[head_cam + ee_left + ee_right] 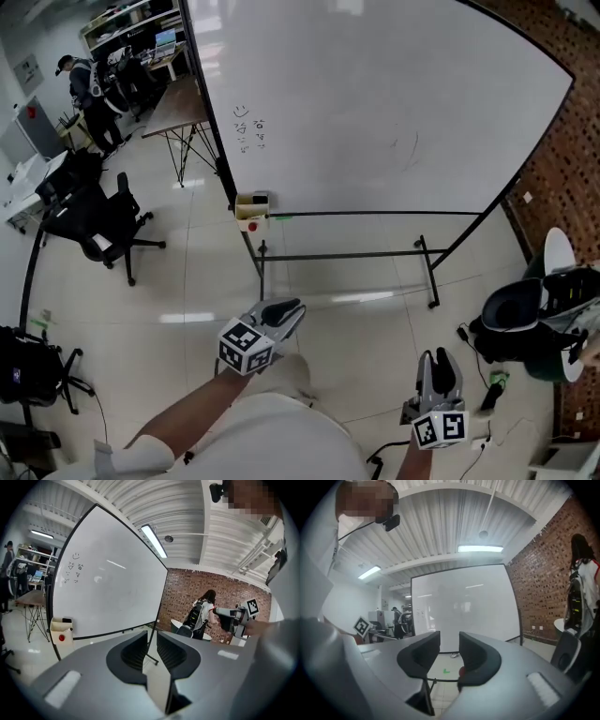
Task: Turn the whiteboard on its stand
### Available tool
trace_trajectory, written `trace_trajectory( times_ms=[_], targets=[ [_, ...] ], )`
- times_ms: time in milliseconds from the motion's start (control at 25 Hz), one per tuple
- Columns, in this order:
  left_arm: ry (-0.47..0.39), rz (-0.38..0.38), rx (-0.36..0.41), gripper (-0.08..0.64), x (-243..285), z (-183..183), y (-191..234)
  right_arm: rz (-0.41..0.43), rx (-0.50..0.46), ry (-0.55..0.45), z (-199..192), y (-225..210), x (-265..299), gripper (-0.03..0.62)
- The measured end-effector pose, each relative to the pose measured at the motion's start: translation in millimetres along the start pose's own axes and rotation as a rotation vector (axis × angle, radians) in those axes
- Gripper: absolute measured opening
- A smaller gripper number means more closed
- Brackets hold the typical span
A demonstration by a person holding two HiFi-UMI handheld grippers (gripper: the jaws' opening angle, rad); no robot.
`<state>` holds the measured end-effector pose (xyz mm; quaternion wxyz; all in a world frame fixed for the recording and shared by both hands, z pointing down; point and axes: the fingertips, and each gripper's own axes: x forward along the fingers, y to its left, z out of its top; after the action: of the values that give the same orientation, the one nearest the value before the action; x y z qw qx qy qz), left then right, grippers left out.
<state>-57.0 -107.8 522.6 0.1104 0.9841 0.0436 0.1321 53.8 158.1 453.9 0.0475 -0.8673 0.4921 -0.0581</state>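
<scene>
The whiteboard is standing on its black wheeled stand on the tiled floor, ahead of the person. Its written-on face is looking toward the person, with a small box hanging at its lower left corner. Nothing in the frames is suggesting that the turn has begun: neither gripper is touching the board or its frame, and both are well apart from it. By my reading, the whole task is waiting to be done: closing in on the board, taking hold of an edge or an upright, and swinging it round.

The left gripper is hovering in front of the person's body, aiming toward the stand's lower left part. Its jaws are standing a narrow gap apart, with only floor and a stand leg showing between them. The right gripper is hanging lower right, pointing roughly level at the board. Its jaws are sitting about half open and holding nothing.
</scene>
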Motion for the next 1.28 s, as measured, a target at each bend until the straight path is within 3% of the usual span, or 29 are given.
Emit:
trace_trajectory(
  times_ms=[120,240,360,560,760,1000,1280],
  targets=[
    [0.005,-0.015,-0.018,0.083,-19,-1,5,0.219,-0.084,-0.002,1,67,3,0.112],
    [0.003,-0.037,-0.004,0.083,-36,8,19,0.291,-0.072,0.014,-8,112,17,0.112],
    [-0.001,-0.068,0.013,0.083,-53,19,36,0.240,-0.052,0.018,-16,135,41,0.112],
    [0.016,-0.136,0.071,0.083,-89,27,66,0.182,0.061,-0.056,-13,185,75,0.112],
    [-0.005,-0.153,0.084,0.081,-121,28,112,0.115,0.047,-0.034,-29,224,110,0.118],
    [0.007,-0.097,0.072,0.077,-165,9,164,0.074,0.049,0.003,-49,271,128,0.120],
    [-0.006,0.061,0.019,0.071,-214,-14,206,0.064,-0.007,0.069,-74,295,144,0.120]
  ],
)
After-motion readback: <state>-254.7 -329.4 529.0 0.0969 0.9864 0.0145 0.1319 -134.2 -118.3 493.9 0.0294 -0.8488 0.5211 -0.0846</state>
